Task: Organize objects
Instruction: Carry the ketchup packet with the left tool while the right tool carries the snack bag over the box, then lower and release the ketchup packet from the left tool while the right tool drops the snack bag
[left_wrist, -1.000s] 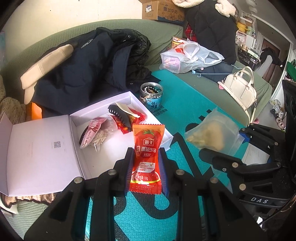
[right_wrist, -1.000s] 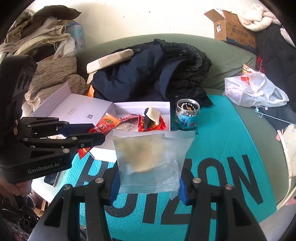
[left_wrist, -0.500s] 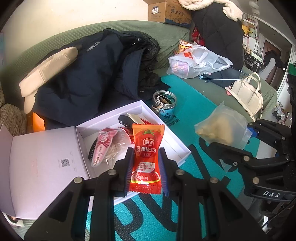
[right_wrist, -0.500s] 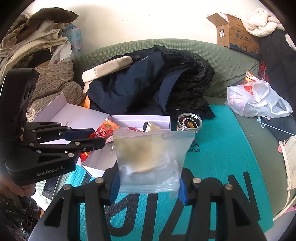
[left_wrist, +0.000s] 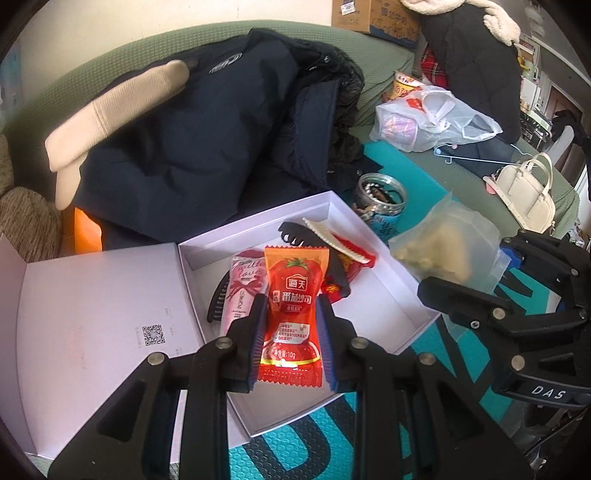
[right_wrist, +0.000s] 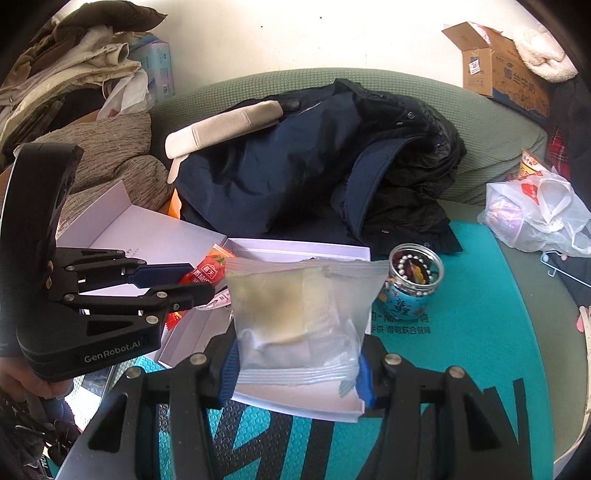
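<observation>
A red ketchup sachet (left_wrist: 293, 314) stands upright between the pads of my left gripper (left_wrist: 291, 339), which is shut on it above the open white box (left_wrist: 399, 310). The box holds a pink packet (left_wrist: 242, 284), a black hair claw (left_wrist: 295, 232), a white comb (left_wrist: 334, 238) and a red wrapper. My right gripper (right_wrist: 295, 373) is shut on a clear frosted bag with a pale cake inside (right_wrist: 295, 310), held over the box's near edge (right_wrist: 295, 406). The same bag (left_wrist: 447, 247) shows at right in the left wrist view. The left gripper (right_wrist: 173, 284) with the sachet (right_wrist: 208, 271) appears at left in the right wrist view.
A glass jar of beads (right_wrist: 413, 273) stands on the teal mat (right_wrist: 480, 332) right of the box. A dark jacket (left_wrist: 207, 140) lies behind on the green sofa. The box lid (left_wrist: 92, 325) lies open to the left. A plastic bag (left_wrist: 432, 118) and a white handbag (left_wrist: 524, 188) sit far right.
Both grippers have moved forward toward the white box, each keeping its item. The sachet and the clear bag now hang over the box; the box looks larger and nearer.
</observation>
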